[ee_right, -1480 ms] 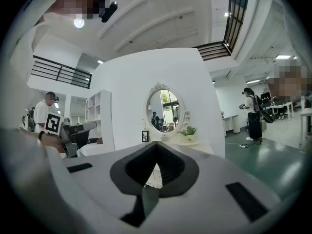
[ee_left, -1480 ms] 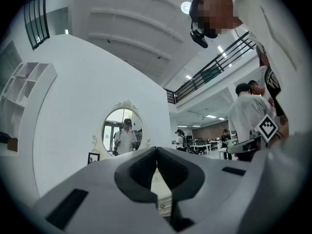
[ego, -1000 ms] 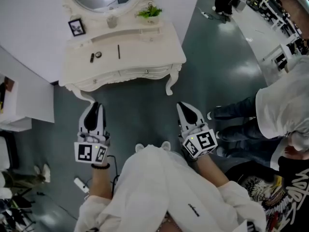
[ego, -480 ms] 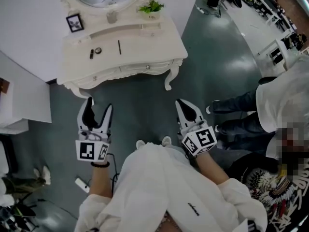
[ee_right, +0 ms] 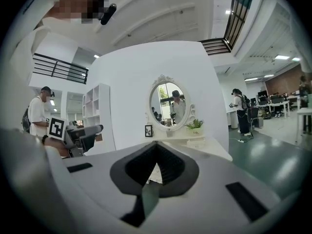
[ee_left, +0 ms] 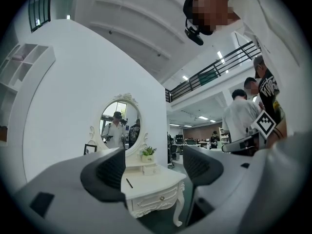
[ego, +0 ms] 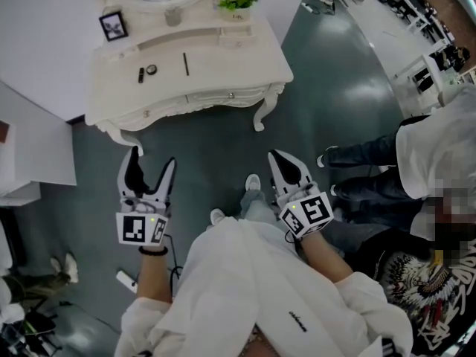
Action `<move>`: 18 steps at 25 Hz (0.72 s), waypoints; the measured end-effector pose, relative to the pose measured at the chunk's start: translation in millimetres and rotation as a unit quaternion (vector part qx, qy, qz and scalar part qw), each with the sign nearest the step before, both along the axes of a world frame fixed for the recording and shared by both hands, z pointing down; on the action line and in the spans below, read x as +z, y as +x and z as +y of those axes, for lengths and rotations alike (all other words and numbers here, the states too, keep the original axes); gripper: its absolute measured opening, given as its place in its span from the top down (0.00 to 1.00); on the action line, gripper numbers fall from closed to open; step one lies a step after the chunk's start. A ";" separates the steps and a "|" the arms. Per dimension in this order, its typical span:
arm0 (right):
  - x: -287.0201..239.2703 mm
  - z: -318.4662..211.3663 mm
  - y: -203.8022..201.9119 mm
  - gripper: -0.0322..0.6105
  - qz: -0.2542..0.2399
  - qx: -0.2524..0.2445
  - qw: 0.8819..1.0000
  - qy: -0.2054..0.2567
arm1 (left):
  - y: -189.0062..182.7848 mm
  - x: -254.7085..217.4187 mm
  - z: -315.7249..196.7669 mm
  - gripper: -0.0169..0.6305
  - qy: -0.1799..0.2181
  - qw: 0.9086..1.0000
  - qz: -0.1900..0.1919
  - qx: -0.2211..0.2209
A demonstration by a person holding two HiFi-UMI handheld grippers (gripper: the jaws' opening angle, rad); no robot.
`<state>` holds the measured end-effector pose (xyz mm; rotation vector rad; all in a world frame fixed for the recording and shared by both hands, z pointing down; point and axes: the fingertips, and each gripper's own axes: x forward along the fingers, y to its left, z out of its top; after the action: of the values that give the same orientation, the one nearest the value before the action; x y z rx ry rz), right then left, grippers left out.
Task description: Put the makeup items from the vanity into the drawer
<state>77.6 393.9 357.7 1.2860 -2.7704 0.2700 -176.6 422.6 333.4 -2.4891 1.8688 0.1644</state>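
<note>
3 items (ego: 151,70) on vanity (ego: 238,58), well beyond L/R grippers (ego: 152,159) (ego: 277,158).

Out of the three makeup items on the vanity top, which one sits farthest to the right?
The long thin black pencil. It lies alone on the right, while the round compact and the short dark tube sit close together further left.

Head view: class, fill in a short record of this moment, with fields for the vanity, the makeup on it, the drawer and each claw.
vanity: white, ahead of the person, not yet reached
makeup: tube, compact and pencil, all lying on the top
drawer: shut
left claw: open, empty; its jaws have just been opening
right claw: shut, empty
also on vanity: frame, plant
</note>
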 end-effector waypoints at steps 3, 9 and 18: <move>-0.8 -10.2 -5.6 0.92 -0.002 -0.005 1.000 0.002 | -2.6 1.9 -5.4 0.43 -0.001 1.000 0.002 -0.005; 0.6 -39.2 -13.0 0.92 -0.008 -0.029 1.000 0.006 | -3.0 3.7 -28.4 0.43 -0.002 1.000 -0.003 -0.018; 6.3 -128.7 -11.2 0.92 -0.019 -0.064 0.998 0.005 | 14.6 6.3 -110.0 0.43 -0.011 0.999 -0.007 -0.035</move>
<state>66.4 265.2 364.0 1.1094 -2.8742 0.2762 -162.0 312.6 339.7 -2.4290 1.9591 0.1253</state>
